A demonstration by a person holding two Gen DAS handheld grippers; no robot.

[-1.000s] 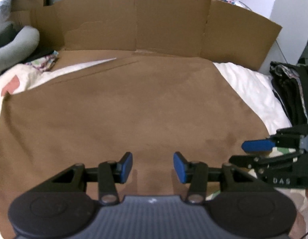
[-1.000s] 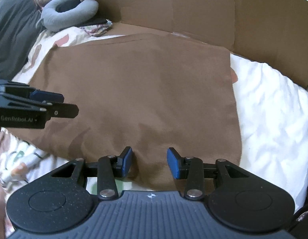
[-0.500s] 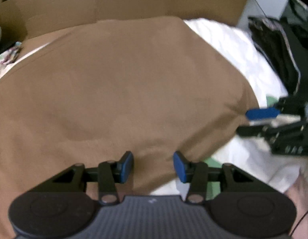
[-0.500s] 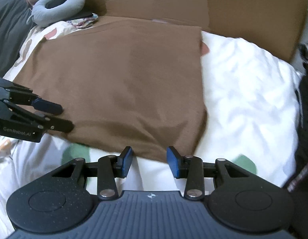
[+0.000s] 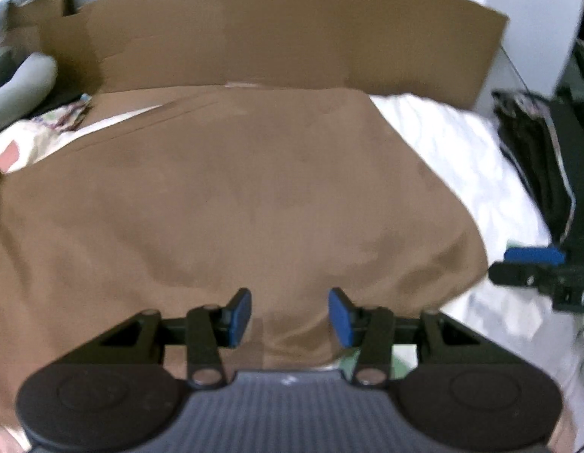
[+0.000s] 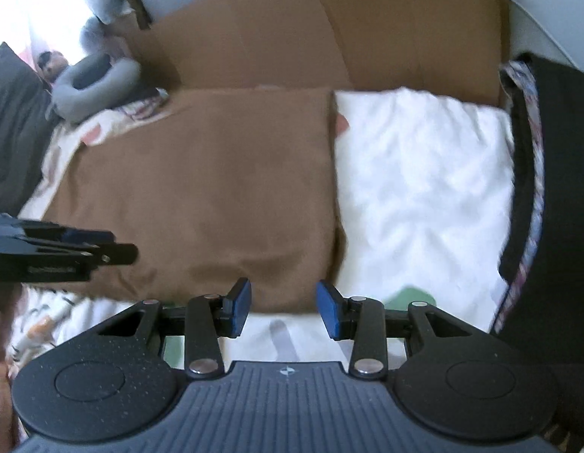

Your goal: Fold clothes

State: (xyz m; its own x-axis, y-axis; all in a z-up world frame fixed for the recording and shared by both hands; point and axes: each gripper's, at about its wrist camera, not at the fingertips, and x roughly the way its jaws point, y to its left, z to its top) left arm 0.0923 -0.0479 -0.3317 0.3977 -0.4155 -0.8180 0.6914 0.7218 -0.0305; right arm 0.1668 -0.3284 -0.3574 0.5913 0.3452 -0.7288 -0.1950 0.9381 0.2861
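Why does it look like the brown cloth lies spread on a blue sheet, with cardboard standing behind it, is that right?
Not quite: the sheet under the brown cloth is white, not blue, as the right wrist view shows. The cloth does lie spread on it, with the cardboard standing behind.

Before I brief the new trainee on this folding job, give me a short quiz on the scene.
1. True or false: the brown cloth lies flat on the bed.
2. What stands behind it? A cardboard sheet, B mirror, C curtain.
3. What does the right gripper hold?

Key: 1 true; 2 A; 3 nothing, its blue pads stand apart over the cloth's near edge. The left gripper is closing, empty too.
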